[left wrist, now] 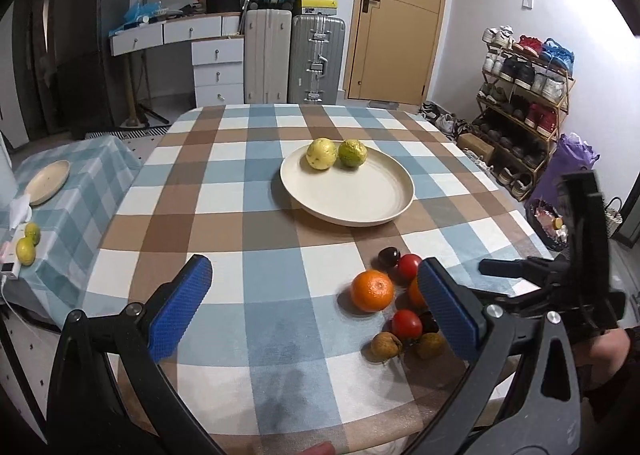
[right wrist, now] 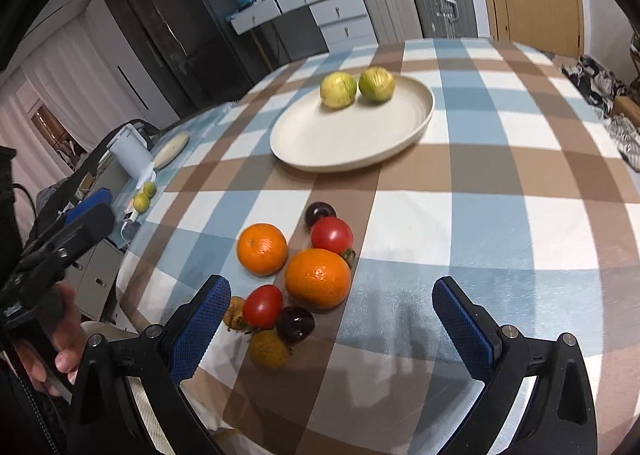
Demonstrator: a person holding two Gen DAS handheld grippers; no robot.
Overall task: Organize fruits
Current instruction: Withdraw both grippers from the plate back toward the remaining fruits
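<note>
Both spread wide and grasping nothing: left gripper [left wrist: 316,295] and right gripper [right wrist: 332,319], hovering over the checked tablecloth [left wrist: 256,223]. On the cream plate [left wrist: 352,199], along its far rim, two yellow-green fruits [left wrist: 321,153], touching. Nearer than the plate, a loose cluster: two oranges [right wrist: 318,278], two red tomatoes [right wrist: 332,235], two dark plums [right wrist: 320,213], two brownish wrinkled fruits [right wrist: 269,349]. Well left of the plate, on a side table [left wrist: 80,191], two small green fruits [left wrist: 26,250].

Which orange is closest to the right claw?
The bigger orange, touching the red tomato behind it. It lies nearest the open right claw; the smaller orange sits farther back to the left.
</note>
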